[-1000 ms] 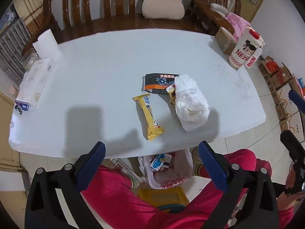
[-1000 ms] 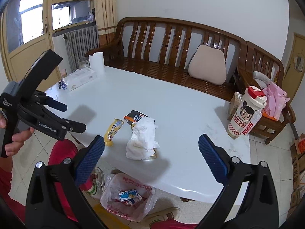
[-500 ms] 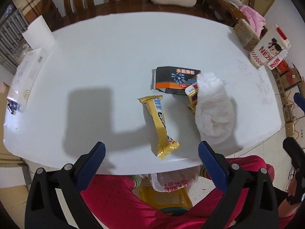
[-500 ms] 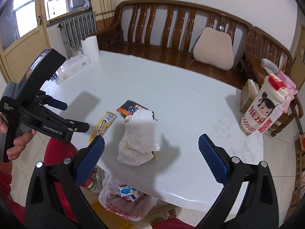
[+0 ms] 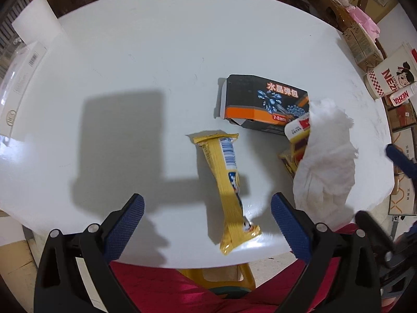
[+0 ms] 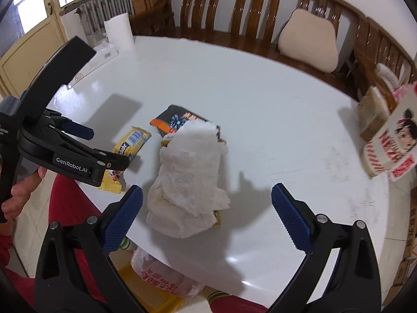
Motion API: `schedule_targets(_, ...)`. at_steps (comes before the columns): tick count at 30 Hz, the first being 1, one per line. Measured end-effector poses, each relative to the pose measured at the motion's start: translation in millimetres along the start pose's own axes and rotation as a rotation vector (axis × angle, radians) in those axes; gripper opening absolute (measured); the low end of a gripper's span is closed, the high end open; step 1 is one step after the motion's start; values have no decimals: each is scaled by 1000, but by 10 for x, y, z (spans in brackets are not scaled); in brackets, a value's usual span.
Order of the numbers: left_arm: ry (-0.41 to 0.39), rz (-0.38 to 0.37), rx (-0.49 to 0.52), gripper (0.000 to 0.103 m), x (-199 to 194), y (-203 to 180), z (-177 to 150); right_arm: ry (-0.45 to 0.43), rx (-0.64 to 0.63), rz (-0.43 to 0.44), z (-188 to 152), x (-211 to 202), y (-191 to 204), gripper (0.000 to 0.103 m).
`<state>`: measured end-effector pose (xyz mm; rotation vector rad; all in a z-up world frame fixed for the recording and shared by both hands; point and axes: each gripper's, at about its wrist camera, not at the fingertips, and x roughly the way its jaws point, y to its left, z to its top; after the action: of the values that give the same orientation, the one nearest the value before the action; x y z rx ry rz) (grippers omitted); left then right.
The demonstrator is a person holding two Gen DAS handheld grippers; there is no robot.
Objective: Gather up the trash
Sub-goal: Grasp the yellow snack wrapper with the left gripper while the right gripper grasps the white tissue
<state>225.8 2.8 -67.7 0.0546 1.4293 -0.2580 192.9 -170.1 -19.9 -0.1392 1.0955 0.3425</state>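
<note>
A yellow snack wrapper lies on the white table near its front edge. My left gripper hangs open just above and in front of it, one finger on each side. To the right are a black and orange box and a crumpled white tissue covering a small yellow packet. In the right wrist view the tissue sits just ahead of my open right gripper, closer to its left finger. The wrapper shows partly behind the left gripper's body.
A thin plastic bag with red print hangs below the table's front edge, over a yellow stool. A cartoon-printed container stands at the table's right edge, a paper roll and flat white box at the left. A wooden bench is behind.
Both grippers have moved forward and down toward the table. The wrapper now lies between my left fingers' line, and the tissue is nearer my right gripper. Both stay open.
</note>
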Motion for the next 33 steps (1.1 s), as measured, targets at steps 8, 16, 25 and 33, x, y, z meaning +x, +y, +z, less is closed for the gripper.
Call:
schedule_targets(8, 34, -17, -3, 79, 152, 3, 61, 39, 21, 63, 29, 332, -14, 94)
schedule_targets(16, 18, -22, 5, 58, 137, 25, 63, 57, 34, 128, 8, 439, -30, 66)
schedule_targets(25, 26, -82, 2, 20, 109, 49, 61, 30, 77, 164, 33, 398, -111, 23)
schedule_targets(33, -14, -91, 28, 14, 1, 5, 28, -10, 94, 163, 48, 276, -169, 21)
